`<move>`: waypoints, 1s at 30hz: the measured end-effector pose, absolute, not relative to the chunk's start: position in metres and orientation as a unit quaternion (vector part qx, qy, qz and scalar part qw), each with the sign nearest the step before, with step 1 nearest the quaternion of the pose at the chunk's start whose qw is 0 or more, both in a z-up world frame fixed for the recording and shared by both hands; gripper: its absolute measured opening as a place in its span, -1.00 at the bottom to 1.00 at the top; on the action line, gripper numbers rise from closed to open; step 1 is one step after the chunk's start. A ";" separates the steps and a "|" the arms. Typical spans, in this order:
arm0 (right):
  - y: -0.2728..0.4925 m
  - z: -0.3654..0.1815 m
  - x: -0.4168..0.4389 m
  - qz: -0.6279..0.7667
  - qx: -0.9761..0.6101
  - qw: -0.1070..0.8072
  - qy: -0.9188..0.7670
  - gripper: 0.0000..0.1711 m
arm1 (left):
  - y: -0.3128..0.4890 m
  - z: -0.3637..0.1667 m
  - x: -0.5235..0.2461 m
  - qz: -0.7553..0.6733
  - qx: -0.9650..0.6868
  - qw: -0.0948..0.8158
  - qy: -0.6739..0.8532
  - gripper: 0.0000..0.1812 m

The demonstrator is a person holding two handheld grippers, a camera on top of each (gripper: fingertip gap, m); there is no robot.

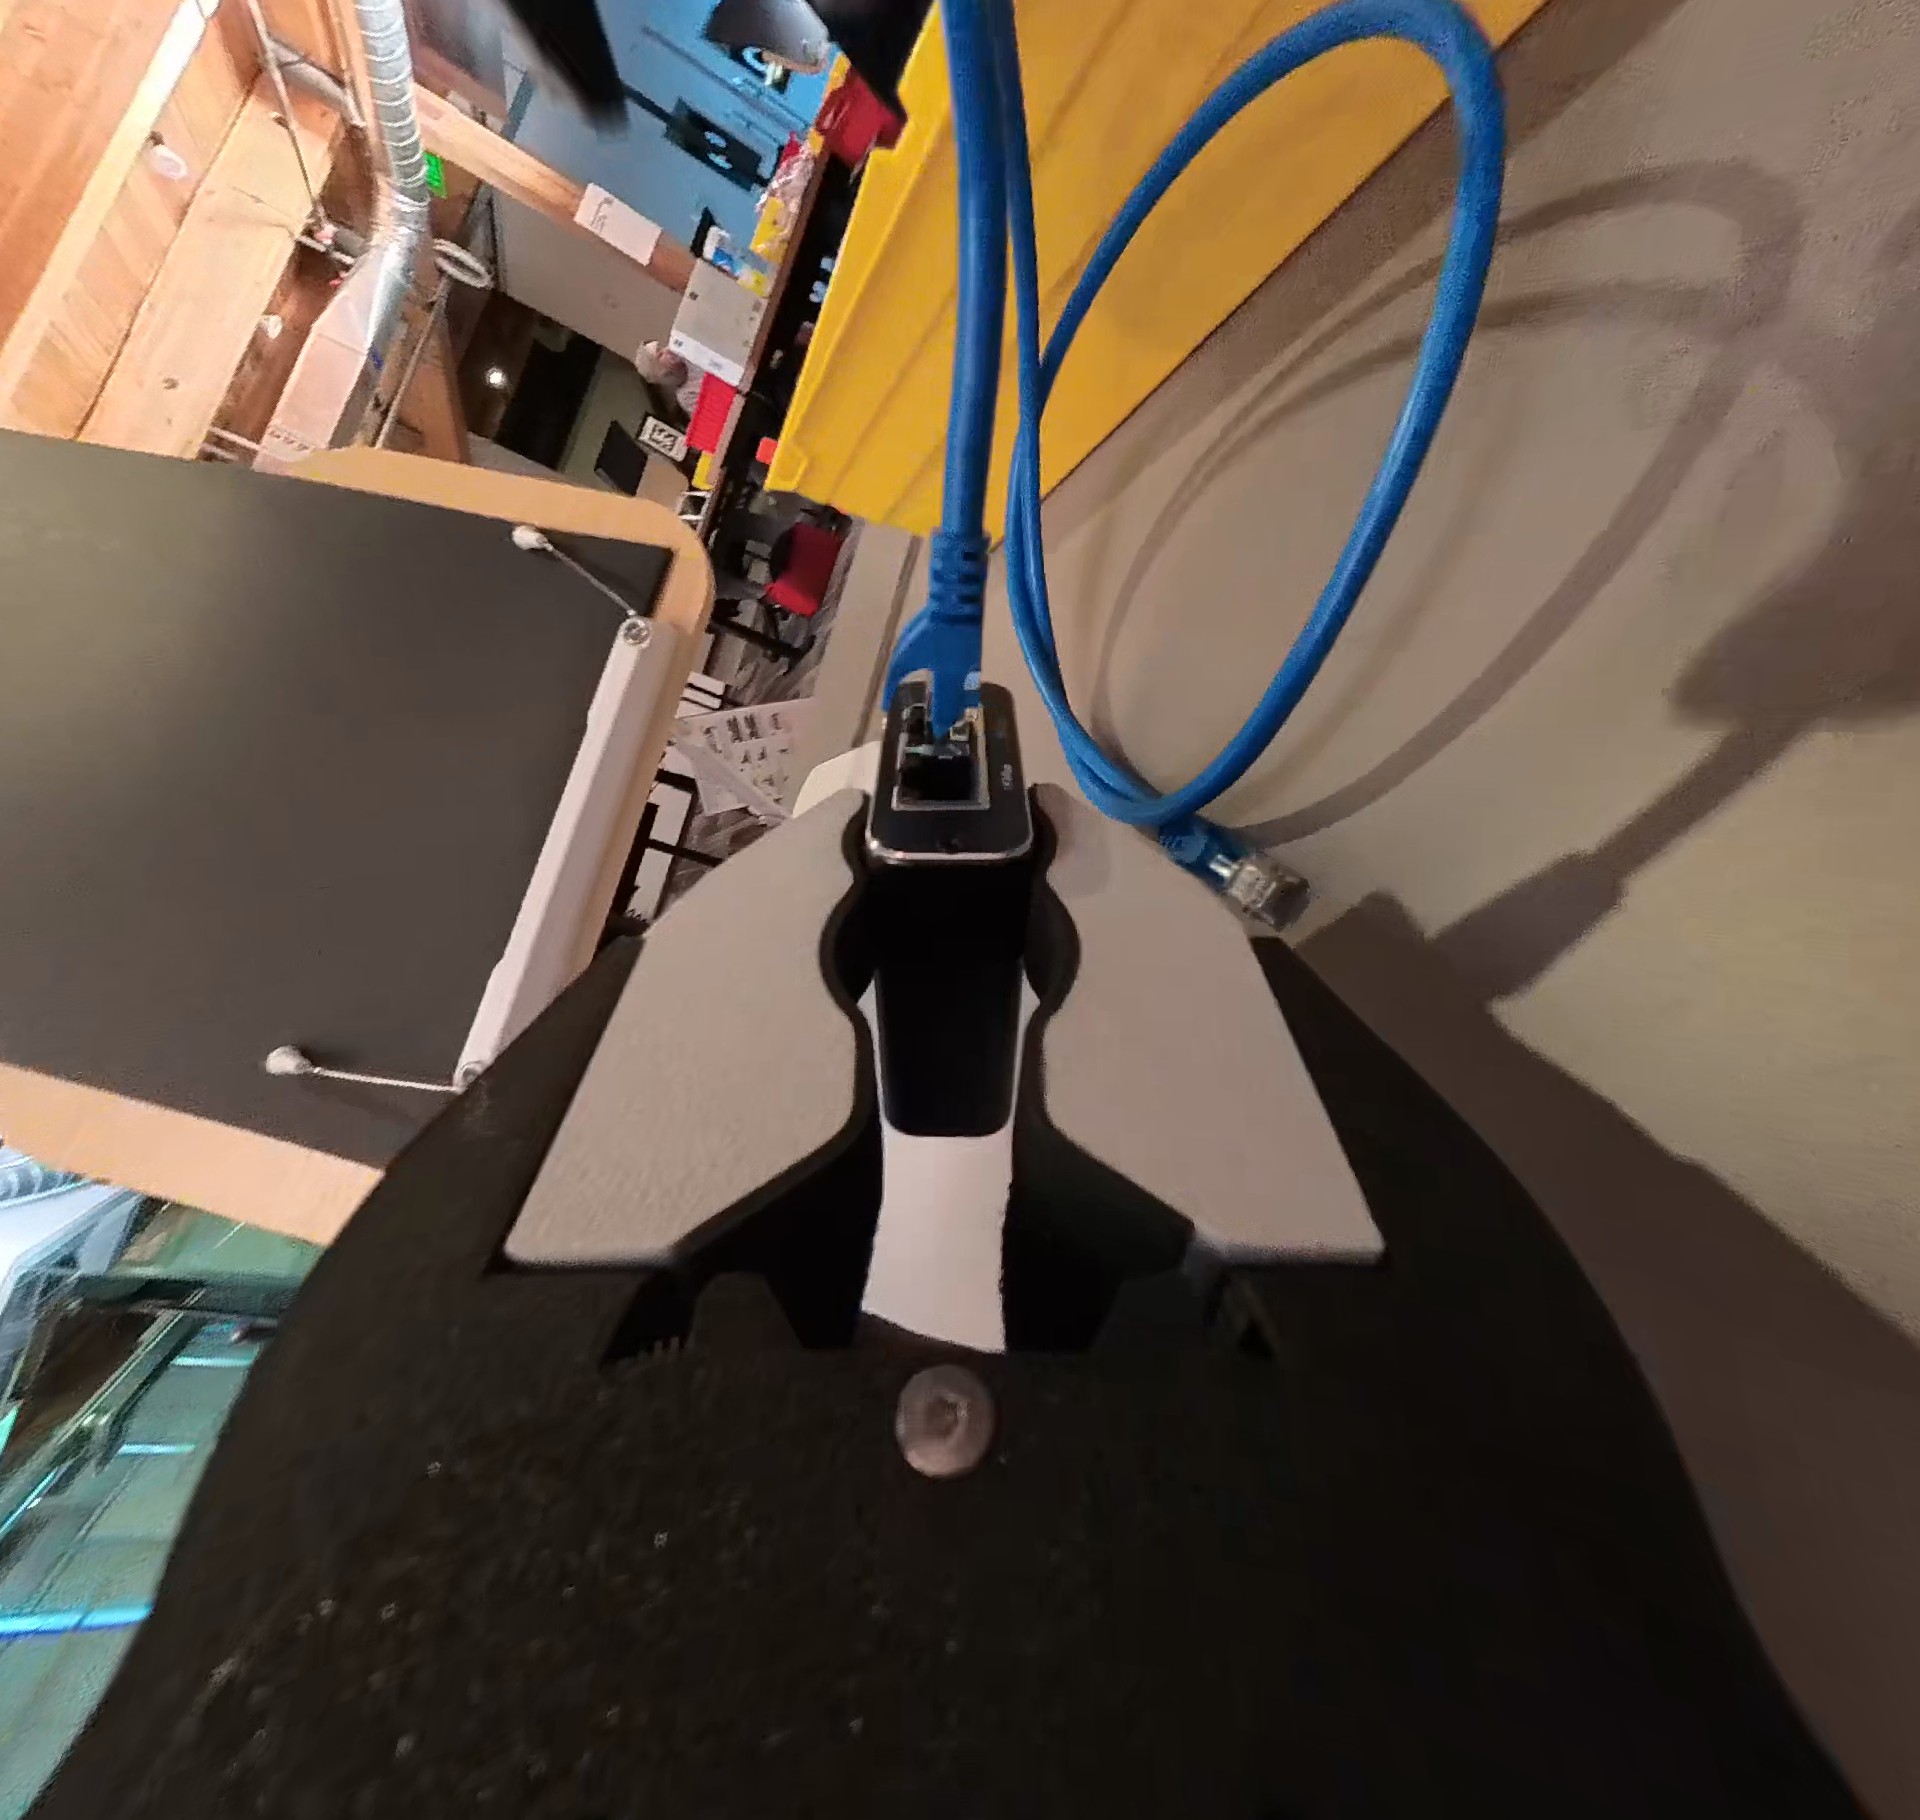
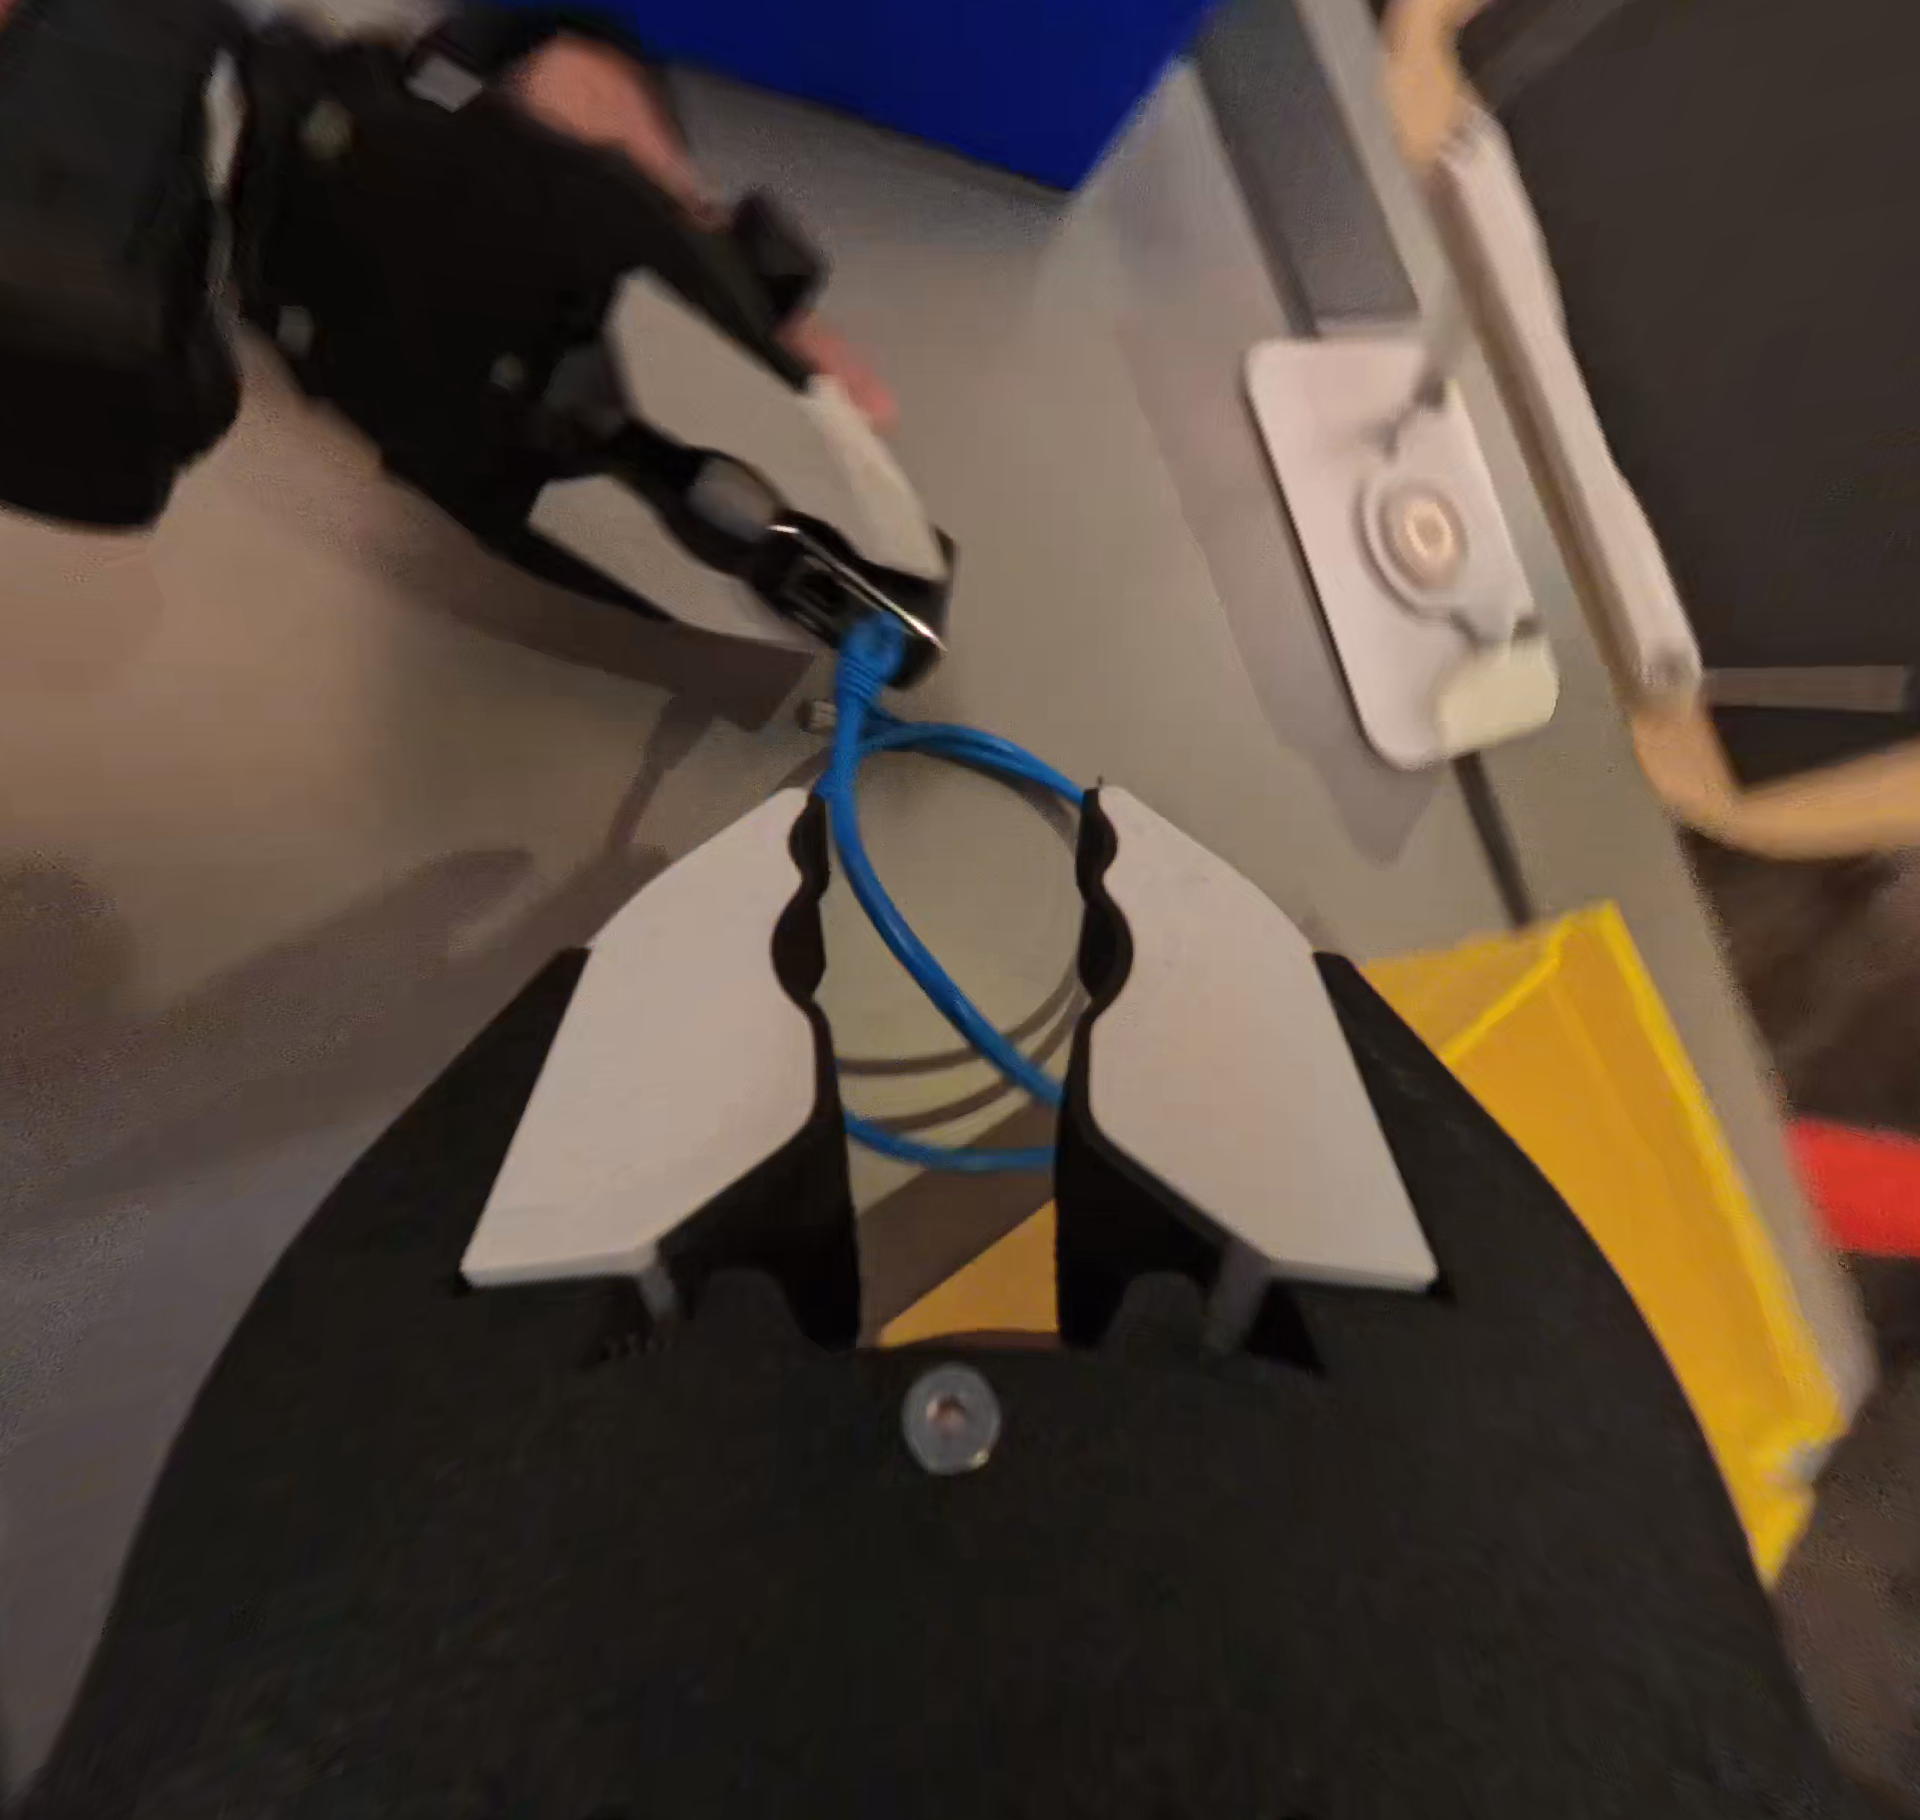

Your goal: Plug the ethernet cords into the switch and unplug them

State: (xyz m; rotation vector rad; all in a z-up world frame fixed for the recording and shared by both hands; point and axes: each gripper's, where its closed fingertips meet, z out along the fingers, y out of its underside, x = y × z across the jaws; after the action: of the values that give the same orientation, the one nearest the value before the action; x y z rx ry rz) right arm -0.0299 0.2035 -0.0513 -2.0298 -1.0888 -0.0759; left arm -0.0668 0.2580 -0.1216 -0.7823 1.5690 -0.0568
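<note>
My left gripper (image 1: 951,814) is shut on a small black switch (image 1: 951,939) and holds it off the grey table. One plug (image 1: 935,669) of a blue ethernet cord (image 1: 1455,399) sits in a port of the switch. The cord loops to the right, and its other plug (image 1: 1247,871) lies loose on the table. In the right wrist view, my right gripper (image 2: 951,814) is open and empty above the cord loop (image 2: 935,981). The left gripper (image 2: 831,565) with the switch (image 2: 831,596) shows ahead of it, to the upper left.
A yellow bin (image 1: 1039,212) stands on the grey table (image 1: 1558,835) behind the cord; it also shows in the right wrist view (image 2: 1621,1147). A blue bin (image 2: 883,14) stands farther off. A black board with a wooden rim (image 1: 260,783) is at the left. A white plate (image 2: 1403,544) lies on the table. Across from one pair of fingers to the other is roughly 10 cm.
</note>
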 end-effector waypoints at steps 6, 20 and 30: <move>0.225 -0.102 -0.068 -0.212 -0.654 0.342 -0.640 -0.60 | 0.247 -0.126 -0.065 -0.035 -0.335 0.624 0.705 -0.73; 0.236 -0.116 -0.067 -0.242 -0.613 0.360 -0.660 -0.79 | 0.249 -0.129 -0.065 -0.031 -0.347 0.614 0.708 -0.73; 0.241 -0.127 -0.060 -0.268 -0.631 0.337 -0.645 -0.86 | 0.250 -0.138 -0.063 -0.046 -0.379 0.592 0.709 -0.73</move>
State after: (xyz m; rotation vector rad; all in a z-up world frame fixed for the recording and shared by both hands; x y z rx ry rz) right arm -0.0596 0.2406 -0.1267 -1.6454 -1.6823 -0.6974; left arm -0.0630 0.2499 -0.1377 -0.8824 1.6498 -0.1058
